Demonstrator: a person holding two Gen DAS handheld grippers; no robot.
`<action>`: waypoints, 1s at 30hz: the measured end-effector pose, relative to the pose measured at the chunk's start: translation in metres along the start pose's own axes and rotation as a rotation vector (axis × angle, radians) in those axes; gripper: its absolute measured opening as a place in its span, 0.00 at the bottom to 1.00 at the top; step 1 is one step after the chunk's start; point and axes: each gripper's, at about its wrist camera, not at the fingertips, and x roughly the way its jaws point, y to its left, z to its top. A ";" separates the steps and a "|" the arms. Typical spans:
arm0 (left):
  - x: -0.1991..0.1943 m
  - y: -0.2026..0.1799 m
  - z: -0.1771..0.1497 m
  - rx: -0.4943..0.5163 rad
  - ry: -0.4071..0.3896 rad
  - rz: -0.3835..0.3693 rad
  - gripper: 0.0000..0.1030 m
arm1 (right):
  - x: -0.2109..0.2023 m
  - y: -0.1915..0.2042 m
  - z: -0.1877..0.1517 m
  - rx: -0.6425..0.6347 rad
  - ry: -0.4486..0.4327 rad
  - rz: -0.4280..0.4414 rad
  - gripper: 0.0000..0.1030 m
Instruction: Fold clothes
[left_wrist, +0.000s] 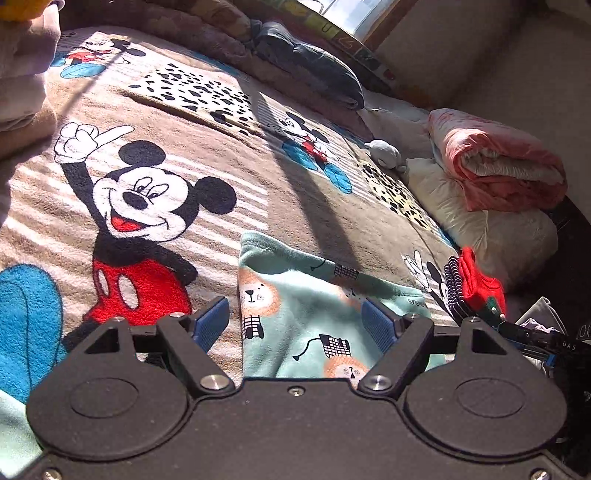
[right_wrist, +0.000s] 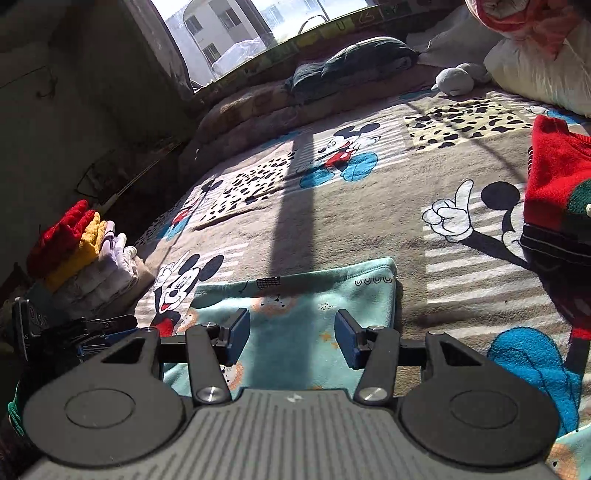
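Both the left gripper (left_wrist: 295, 321) and right gripper (right_wrist: 291, 334) stand open, empty, above the mint garment (left_wrist: 314, 295), apparently part-folded; stacked folded clothes (right_wrist: 557, 177) lie at 2 o'clock.

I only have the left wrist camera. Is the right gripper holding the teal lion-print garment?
Observer: No. The right gripper is open, with its fingers spread above the flat teal garment.
Operator: Where does the cloth end on that side?
Observer: Its right edge runs just outside the gripper, and beyond it is bare blanket.
Operator: Is anything on the other side?
Observer: A folded pile with red, yellow and white layers sits at the blanket's left edge, apart from the garment.
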 end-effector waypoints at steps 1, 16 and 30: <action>0.008 0.002 0.006 0.001 0.009 0.013 0.76 | 0.013 -0.011 0.003 0.023 0.010 -0.019 0.50; 0.095 0.032 0.027 -0.080 0.109 0.032 0.04 | 0.100 -0.091 -0.004 0.341 -0.016 0.058 0.06; 0.088 0.076 0.021 -0.324 0.057 -0.048 0.16 | 0.100 -0.108 -0.023 0.373 -0.087 0.003 0.09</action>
